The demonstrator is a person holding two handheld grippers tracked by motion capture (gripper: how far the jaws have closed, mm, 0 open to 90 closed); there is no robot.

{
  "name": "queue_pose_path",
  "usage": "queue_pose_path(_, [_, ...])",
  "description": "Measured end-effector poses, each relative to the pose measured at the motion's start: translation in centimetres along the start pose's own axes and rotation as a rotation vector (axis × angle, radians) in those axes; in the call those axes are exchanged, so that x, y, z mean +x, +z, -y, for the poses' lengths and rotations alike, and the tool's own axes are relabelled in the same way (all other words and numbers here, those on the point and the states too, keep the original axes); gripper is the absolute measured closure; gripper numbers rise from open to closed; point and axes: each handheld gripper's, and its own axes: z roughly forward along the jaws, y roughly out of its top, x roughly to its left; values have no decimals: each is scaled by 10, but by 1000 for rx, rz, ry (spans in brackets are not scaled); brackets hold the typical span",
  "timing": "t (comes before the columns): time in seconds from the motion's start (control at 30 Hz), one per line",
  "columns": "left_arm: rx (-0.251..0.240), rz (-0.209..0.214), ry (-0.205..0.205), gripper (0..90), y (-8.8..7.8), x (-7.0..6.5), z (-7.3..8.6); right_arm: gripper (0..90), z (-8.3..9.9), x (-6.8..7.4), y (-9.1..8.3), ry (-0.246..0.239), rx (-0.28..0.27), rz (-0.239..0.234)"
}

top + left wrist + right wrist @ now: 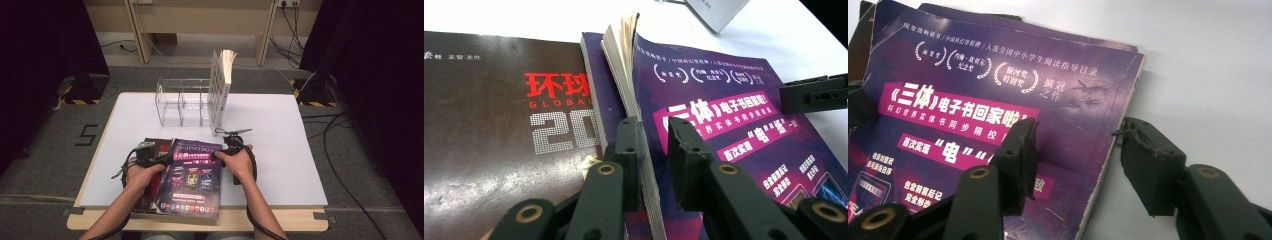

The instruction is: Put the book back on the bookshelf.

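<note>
White tabletop [280, 150] spreads under both hands, with grey floor and dark curtains around it. Near its front edge lies a purple book [192, 175], flat and cover up, its long axis running from the person toward the far side, its top edge pointing at the clear acrylic organiser [182, 102] farther back. It partly overlaps a dark magazine [159, 148] on its left, which also lies flat. The left gripper [655, 145] has its jaws narrowly set astride the purple book's left edge, one jaw under the raised cover and pages, the other on top of the cover; whether the pads press is hard to tell. The right gripper [1078, 155] straddles the book's right edge with wider jaws, one resting over the cover, the other off the edge above bare table, not clamped. A white book [220, 90] stands upright against the organiser's right end, well beyond the hands; the table between is bare.
</note>
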Motion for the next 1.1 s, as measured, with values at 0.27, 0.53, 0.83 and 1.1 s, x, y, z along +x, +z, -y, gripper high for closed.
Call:
queue_pose_path(0.27, [3, -20, 6, 758, 0, -3, -1, 563, -2, -2, -1, 47, 11, -3])
queue_pose_path(0.53, [-1, -1, -2, 769, -1, -1, -1, 535, -2, 1, -2, 42, 14, 15])
queue_pose_path(0.83, [8, 14, 27, 772, -1, -4, 0, 462, -3, 4, -1, 37, 23, 22])
queue_pose_path(1.1, [7, 14, 30, 773, -1, -4, 0, 433, -2, 1, -1, 69, 8, 3])
